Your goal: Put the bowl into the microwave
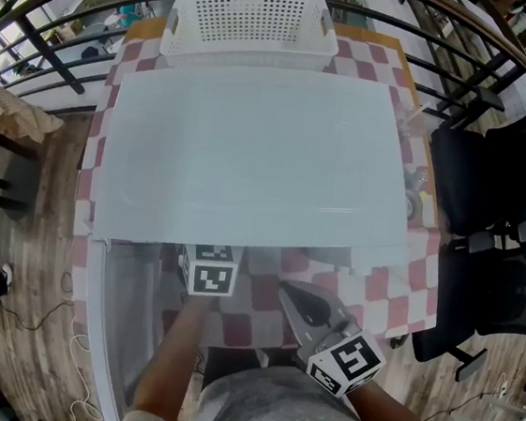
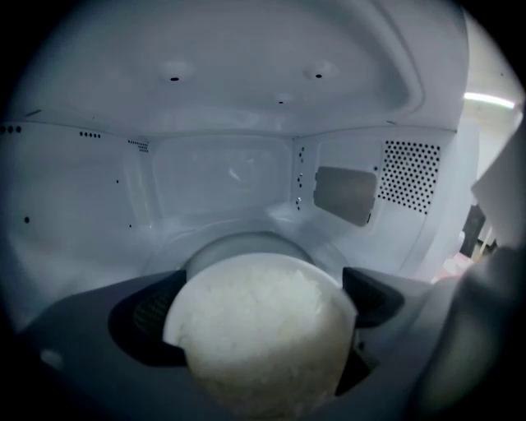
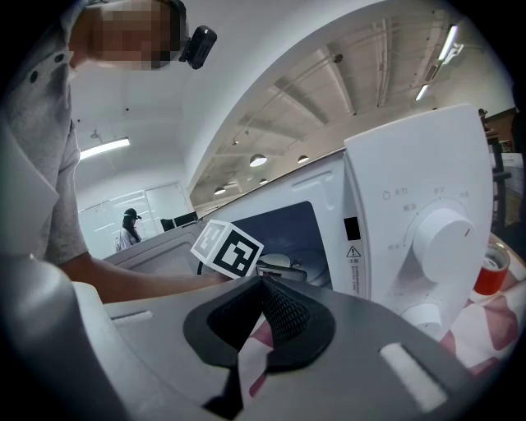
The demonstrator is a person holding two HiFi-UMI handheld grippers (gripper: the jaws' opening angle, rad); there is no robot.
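Note:
A white bowl [image 2: 259,333] heaped with rice sits between the dark pads of my left gripper [image 2: 263,316], which is shut on it. The bowl is inside the white microwave's cavity [image 2: 222,177], over the front part of the round turntable [image 2: 246,245]; whether it rests on it I cannot tell. From the head view the microwave [image 1: 250,156] is seen from above, and my left gripper [image 1: 211,270] reaches under its front edge, its fingers and the bowl hidden. My right gripper [image 1: 293,295] hangs shut and empty in front of the microwave, to the right of the left one.
The microwave door [image 1: 122,330] stands open at the left. Its control panel with a dial [image 3: 440,234] is on the right. A white perforated basket [image 1: 251,24] stands behind the microwave on the checked tablecloth [image 1: 406,278]. A tape roll [image 3: 493,271] and a black chair [image 1: 492,184] are on the right.

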